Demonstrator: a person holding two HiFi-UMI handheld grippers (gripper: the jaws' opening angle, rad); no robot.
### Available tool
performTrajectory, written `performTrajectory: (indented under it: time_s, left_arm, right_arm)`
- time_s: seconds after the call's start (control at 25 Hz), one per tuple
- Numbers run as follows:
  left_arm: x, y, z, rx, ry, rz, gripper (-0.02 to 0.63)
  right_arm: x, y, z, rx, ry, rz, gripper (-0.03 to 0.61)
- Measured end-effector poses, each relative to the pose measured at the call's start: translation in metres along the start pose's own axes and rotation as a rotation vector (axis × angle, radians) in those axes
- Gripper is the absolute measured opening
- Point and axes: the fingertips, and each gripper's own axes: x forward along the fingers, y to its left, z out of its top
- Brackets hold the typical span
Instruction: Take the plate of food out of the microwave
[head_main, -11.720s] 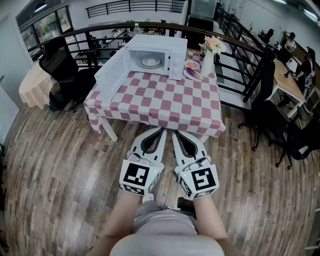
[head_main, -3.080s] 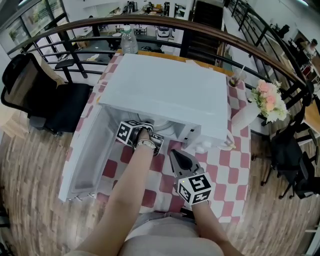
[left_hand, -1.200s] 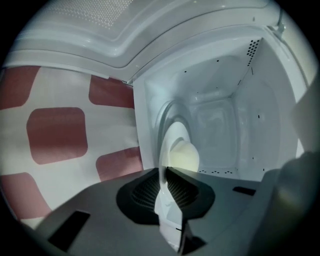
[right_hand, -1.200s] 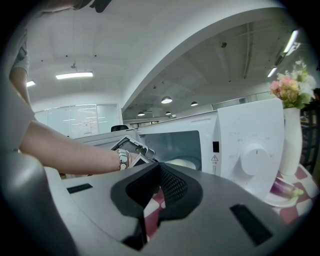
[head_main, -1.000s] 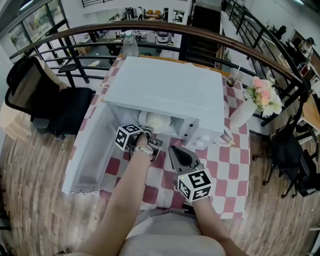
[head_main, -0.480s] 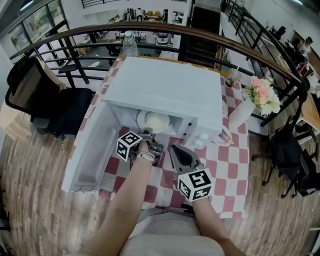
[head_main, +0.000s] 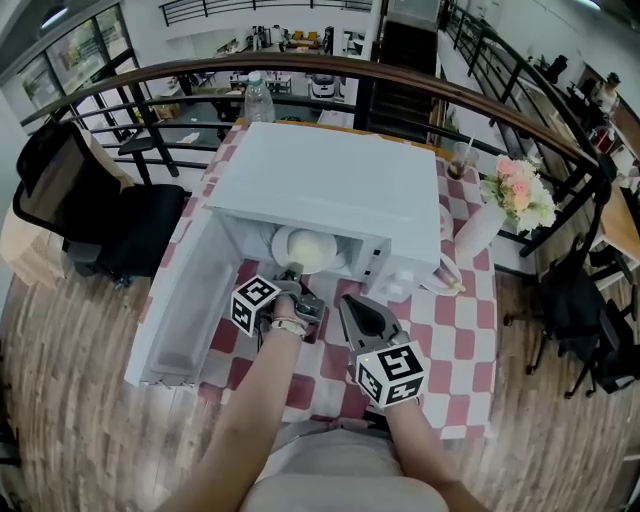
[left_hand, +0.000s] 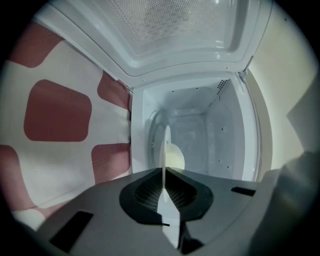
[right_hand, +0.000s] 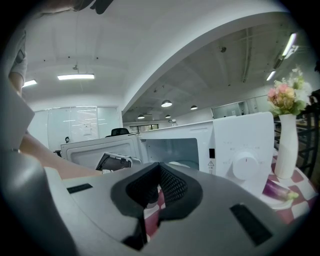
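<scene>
The white microwave (head_main: 340, 180) stands on the red-and-white checked table (head_main: 450, 360) with its door (head_main: 185, 310) swung open to the left. A white plate (head_main: 305, 248) carrying pale yellowish food lies in the cavity near the opening. My left gripper (head_main: 297, 275) reaches into the opening and is shut on the plate's near rim. In the left gripper view the plate (left_hand: 164, 145) shows edge-on as a thin white line pinched between the jaws of the left gripper (left_hand: 164, 172). My right gripper (head_main: 348, 300) is shut and empty over the table before the microwave's control panel (right_hand: 240, 150).
A white vase of flowers (head_main: 520, 195) and a small plate (head_main: 440, 280) stand to the right of the microwave. A water bottle (head_main: 258, 100) is behind it. A dark curved railing (head_main: 400, 75) runs behind the table and a black office chair (head_main: 70, 190) stands at the left.
The left gripper has tilted and its marker cube has swung back toward me while the jaws stay on the plate's rim. The right gripper has kept still.
</scene>
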Motion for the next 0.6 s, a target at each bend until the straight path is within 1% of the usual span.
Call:
performTrajectory:
  time_s: [0.4, 0.6]
  left_arm:
    - [-0.017, -0.016, -0.002, 0.017, 0.022, -0.043, 0.015]
    - [-0.032, -0.021, -0.003, 0.039, 0.042, -0.052, 0.015]
  right_arm:
    - [-0.007, 0.003, 0.007, -0.007, -0.022, 0.012, 0.023]
    - [-0.011, 0.003, 0.013, -0.009, -0.044, -0.001, 0.023]
